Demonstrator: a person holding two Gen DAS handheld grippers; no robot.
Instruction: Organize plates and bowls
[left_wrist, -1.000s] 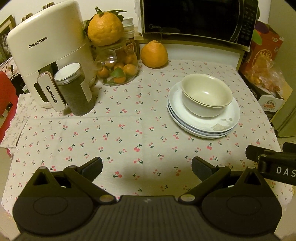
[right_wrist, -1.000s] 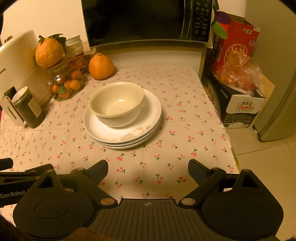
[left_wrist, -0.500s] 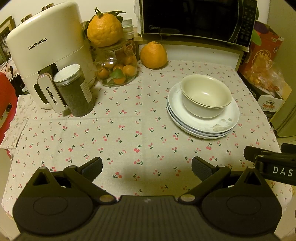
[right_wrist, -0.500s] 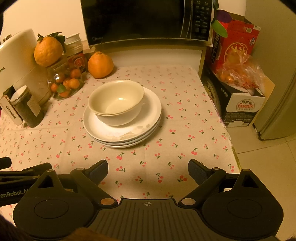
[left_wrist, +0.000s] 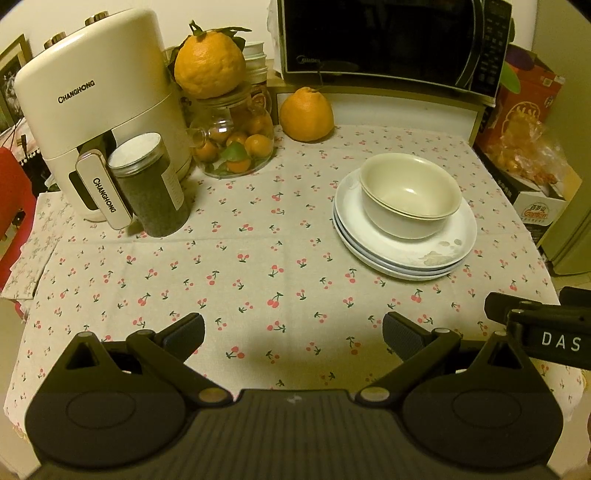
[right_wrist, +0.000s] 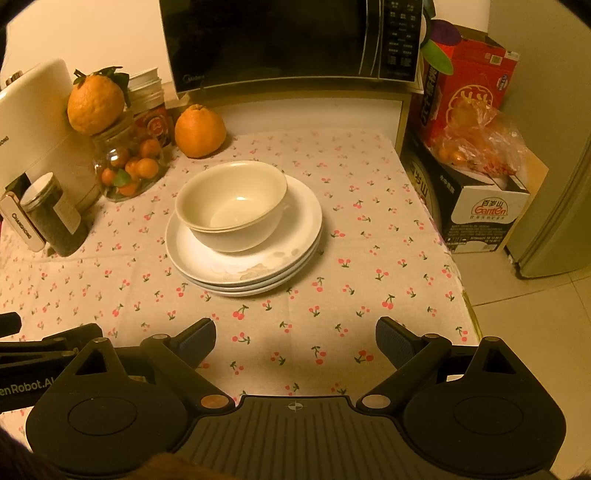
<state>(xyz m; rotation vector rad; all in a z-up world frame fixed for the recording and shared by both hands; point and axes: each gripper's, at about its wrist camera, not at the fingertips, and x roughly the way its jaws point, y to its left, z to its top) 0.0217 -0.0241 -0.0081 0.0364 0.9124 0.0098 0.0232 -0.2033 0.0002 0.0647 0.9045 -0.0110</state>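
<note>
Cherry-print bench (left_wrist: 258, 266) holds nested bowls (right_wrist: 231, 205) on stacked plates (right_wrist: 295, 236); left tool (left_wrist: 293, 332) and right tool (right_wrist: 295, 338) gape empty, so organizing seems done or unstarted.

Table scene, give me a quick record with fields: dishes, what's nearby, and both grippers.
dishes: two nested bowls sitting on a stack of plates
surface: cherry-print tablecloth
behind: microwave, loose orange, jar of small oranges
left gripper: jaws open, empty
right gripper: jaws open, empty
</note>
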